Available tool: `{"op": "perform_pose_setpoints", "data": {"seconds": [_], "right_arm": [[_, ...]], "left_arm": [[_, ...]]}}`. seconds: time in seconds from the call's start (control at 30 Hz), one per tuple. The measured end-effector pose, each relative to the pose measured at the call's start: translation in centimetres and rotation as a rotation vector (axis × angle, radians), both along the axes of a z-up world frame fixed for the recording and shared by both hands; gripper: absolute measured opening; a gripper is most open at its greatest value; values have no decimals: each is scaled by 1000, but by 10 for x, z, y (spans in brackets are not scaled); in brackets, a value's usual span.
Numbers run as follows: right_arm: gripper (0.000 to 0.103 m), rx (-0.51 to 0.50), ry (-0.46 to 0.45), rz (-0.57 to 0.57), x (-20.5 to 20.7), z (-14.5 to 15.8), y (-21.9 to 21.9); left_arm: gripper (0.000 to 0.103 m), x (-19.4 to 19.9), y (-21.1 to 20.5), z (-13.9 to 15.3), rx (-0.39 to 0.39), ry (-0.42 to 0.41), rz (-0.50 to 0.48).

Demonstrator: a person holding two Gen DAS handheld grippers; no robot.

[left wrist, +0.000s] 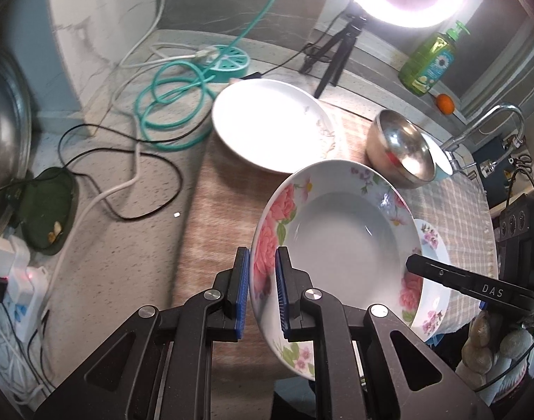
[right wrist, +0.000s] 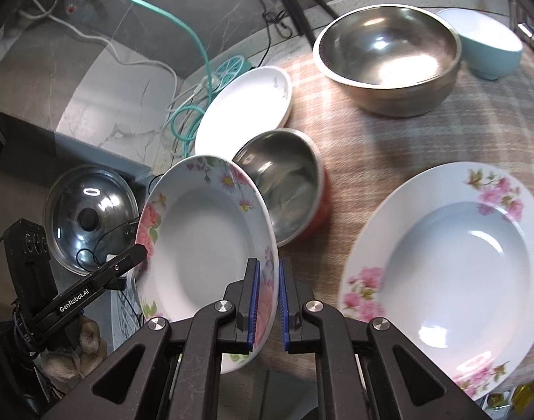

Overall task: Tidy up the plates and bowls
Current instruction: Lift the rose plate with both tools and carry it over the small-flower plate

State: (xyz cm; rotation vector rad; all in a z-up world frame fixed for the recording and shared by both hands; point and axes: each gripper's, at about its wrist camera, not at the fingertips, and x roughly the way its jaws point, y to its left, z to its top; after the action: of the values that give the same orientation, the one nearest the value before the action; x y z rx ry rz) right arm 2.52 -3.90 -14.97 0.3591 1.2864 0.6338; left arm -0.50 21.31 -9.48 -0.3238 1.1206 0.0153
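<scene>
A deep plate with a rose-patterned rim [left wrist: 336, 241] hangs tilted above the checked cloth [left wrist: 452, 210], carried from both sides. The left gripper [left wrist: 263, 294] has its blue pads clamped on the plate's left rim; the right gripper [right wrist: 267, 306] is clamped on the opposite rim. Under the raised plate's right side lies a second floral plate [right wrist: 441, 273], flat on the cloth. Behind the raised plate sits a small steel bowl with a red outside [right wrist: 287, 192], then a plain white plate [right wrist: 246, 112]. Farther back stand a large steel bowl [right wrist: 389, 59] and, just beside it, a light blue bowl [right wrist: 490, 49]. A glass pot lid [right wrist: 88, 217] lies off the cloth.
</scene>
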Motion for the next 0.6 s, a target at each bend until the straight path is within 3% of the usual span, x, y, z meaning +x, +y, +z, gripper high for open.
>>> {"op": "perform_pose_setpoints", "data": {"seconds": [0.6], "right_arm": [[10,-13,-9,-66,15,8,-90]], "left_arm": [[13,31,-85,4,-21,-23,-78]]}}
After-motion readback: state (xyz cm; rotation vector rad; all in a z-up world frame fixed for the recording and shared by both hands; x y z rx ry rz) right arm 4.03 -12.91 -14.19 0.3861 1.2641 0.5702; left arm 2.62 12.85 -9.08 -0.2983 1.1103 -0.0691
